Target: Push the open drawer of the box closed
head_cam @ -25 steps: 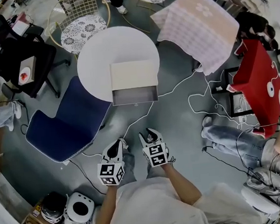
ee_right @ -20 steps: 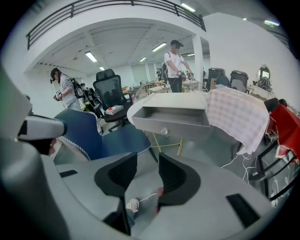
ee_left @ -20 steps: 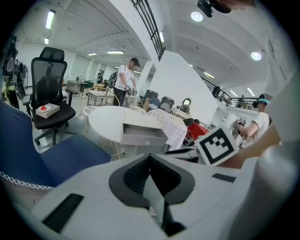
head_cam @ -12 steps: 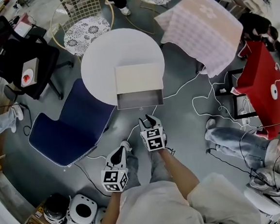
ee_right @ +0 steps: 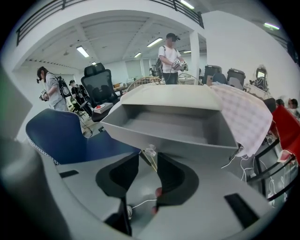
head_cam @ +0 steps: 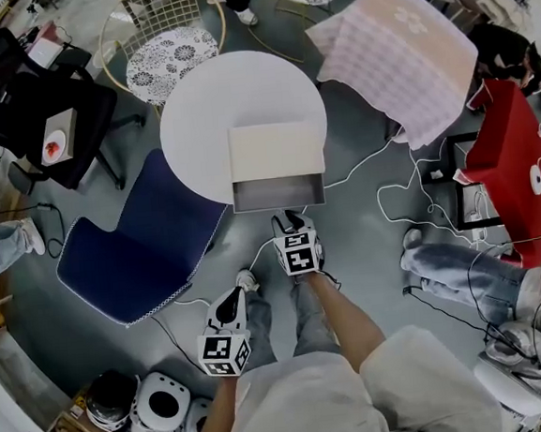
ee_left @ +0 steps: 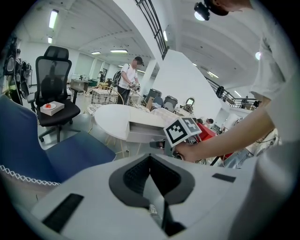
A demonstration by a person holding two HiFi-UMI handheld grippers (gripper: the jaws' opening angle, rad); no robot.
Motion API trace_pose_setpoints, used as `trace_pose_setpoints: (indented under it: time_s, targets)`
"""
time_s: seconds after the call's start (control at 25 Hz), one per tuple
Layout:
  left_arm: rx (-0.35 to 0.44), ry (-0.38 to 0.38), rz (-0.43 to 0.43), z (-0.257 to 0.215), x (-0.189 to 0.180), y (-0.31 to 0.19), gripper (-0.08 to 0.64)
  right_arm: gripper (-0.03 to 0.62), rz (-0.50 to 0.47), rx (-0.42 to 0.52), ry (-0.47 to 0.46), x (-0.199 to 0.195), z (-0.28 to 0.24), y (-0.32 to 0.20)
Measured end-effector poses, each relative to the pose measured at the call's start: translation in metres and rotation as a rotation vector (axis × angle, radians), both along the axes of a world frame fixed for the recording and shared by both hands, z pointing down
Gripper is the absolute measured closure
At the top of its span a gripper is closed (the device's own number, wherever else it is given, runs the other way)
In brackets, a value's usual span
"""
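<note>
A cream box (head_cam: pixel 276 150) stands on the near edge of the round white table (head_cam: pixel 214 102). Its grey drawer (head_cam: pixel 278 193) is pulled out toward me and is empty (ee_right: pixel 173 125). My right gripper (head_cam: pixel 291 220) is just in front of the drawer's front wall. It is open with a narrow gap, and its jaws have just been closing. The drawer's small clear knob (ee_right: pixel 150 151) sits at the mouth of that gap (ee_right: pixel 148 157), and the pads do not press on it. My left gripper (head_cam: pixel 230 300) hangs lower by my legs, shut on nothing (ee_left: pixel 150 157).
A blue chair (head_cam: pixel 131 237) stands left of the table, under its edge. White cables (head_cam: pixel 379 168) run over the floor to the right. A pink checked cloth (head_cam: pixel 397 49), a red table (head_cam: pixel 505 152), a seated person's legs (head_cam: pixel 454 274) and a black office chair (head_cam: pixel 35 109) surround the spot.
My right gripper has moved up the picture from beside the left one to the drawer's front, and its jaws have narrowed. The left gripper has stayed low by my legs.
</note>
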State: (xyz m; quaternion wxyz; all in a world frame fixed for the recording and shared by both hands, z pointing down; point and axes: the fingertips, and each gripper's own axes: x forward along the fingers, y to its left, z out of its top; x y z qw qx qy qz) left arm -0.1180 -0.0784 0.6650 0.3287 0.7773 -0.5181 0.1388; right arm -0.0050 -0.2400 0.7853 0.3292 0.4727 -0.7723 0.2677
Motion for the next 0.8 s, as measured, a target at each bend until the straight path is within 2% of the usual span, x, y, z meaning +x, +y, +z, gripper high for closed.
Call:
trace_pose_setpoints:
  time_s: [0.16,0.28,0.8]
  targets:
    - [-0.013,-0.001,-0.015,0.002,-0.004,0.004,0.548,0.476,0.027,-0.003,0.006,0.0,0.003,-0.006]
    - [-0.02,-0.004,-0.022,0.004,-0.007,0.006,0.548,0.517,0.028,0.016,0.016,0.001,0.004,-0.012]
    - [-0.025,-0.004,-0.008,0.006,-0.004,0.007,0.546,0.518,0.017,-0.017,0.043,-0.003,-0.006,-0.007]
